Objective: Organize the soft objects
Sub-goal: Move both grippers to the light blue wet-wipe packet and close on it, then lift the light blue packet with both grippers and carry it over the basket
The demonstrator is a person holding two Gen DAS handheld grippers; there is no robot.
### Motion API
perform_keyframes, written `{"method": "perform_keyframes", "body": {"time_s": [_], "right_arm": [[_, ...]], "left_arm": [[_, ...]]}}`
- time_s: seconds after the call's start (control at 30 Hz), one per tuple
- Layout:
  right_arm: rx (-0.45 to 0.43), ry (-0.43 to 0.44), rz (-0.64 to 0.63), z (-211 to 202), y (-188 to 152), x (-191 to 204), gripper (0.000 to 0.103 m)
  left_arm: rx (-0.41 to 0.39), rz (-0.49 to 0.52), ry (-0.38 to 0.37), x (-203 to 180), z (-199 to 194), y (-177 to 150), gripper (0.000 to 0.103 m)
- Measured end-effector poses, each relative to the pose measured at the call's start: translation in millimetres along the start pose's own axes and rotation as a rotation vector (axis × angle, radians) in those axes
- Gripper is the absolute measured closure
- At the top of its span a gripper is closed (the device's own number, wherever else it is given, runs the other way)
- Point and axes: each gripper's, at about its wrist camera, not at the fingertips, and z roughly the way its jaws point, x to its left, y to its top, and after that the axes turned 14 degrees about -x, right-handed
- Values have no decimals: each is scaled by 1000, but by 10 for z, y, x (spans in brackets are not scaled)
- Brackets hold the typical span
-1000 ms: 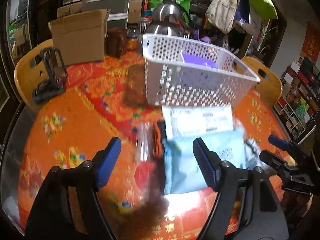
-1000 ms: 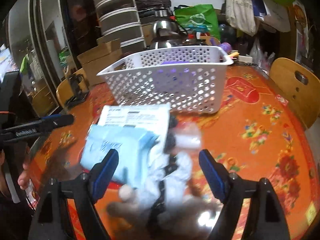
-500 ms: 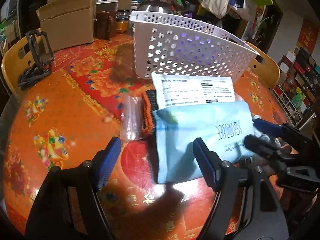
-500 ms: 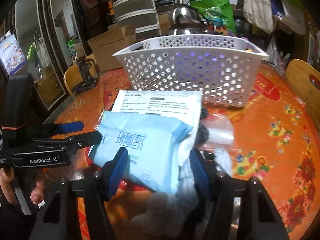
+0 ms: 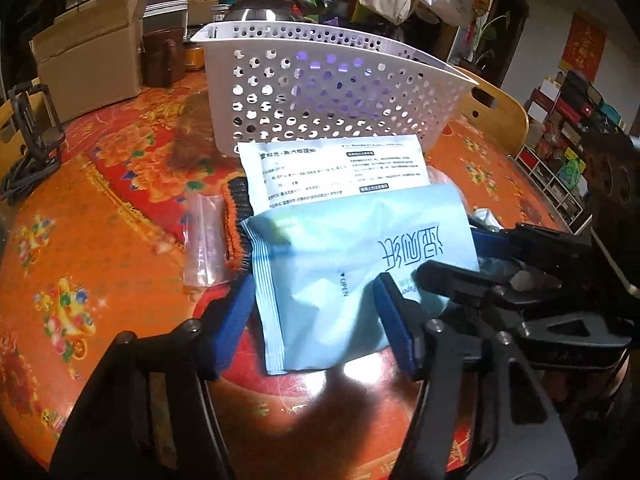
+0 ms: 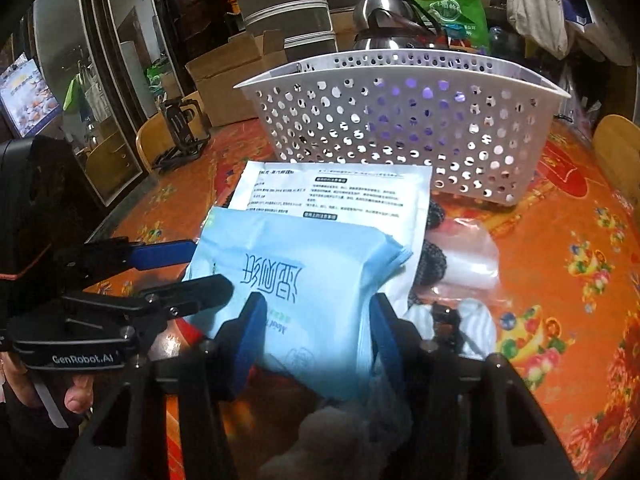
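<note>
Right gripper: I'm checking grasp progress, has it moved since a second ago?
Yes. The right gripper has advanced toward the white basket and closed onto the blue tissue pack.

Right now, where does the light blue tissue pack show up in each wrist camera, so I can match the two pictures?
Left wrist: the light blue tissue pack lies at center, between the left gripper fingers.
Right wrist: the pack lies at center, slightly left, between the right gripper fingers.
Shared landmark: the white perforated basket stands behind the pack in both views.
</note>
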Motion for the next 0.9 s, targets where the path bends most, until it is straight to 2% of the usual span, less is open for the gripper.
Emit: {"method": "perform_keyframes", "body": {"time_s": [0.13,0.23,0.27,0.3,0.6,0.73,0.9], "right_arm": [[-4,3,-10,1,-26,17,51],[-10,3,-13,-2,-39,26,53],[-12,2,-15,-2,-43,29,53],[-13,2,-18,-3,-46,30,54],[-17,-1,-22,16,-53,57,59],[-14,-15,-33,23,-53,84,59],[-20,-32,-64,32,-51,162,60]], "left_arm": [[-8,-9,-11,-10,-13,-23,55],[-27,20,14,-89,-48,-41,67],[-32,23,21,-109,-59,-41,75],[-32,23,17,-118,-67,-41,77],[-13,2,18,-82,-21,-61,77],[-2,41,14,-145,18,-70,73],[-36,26,-4,-153,-1,-108,72]]}}
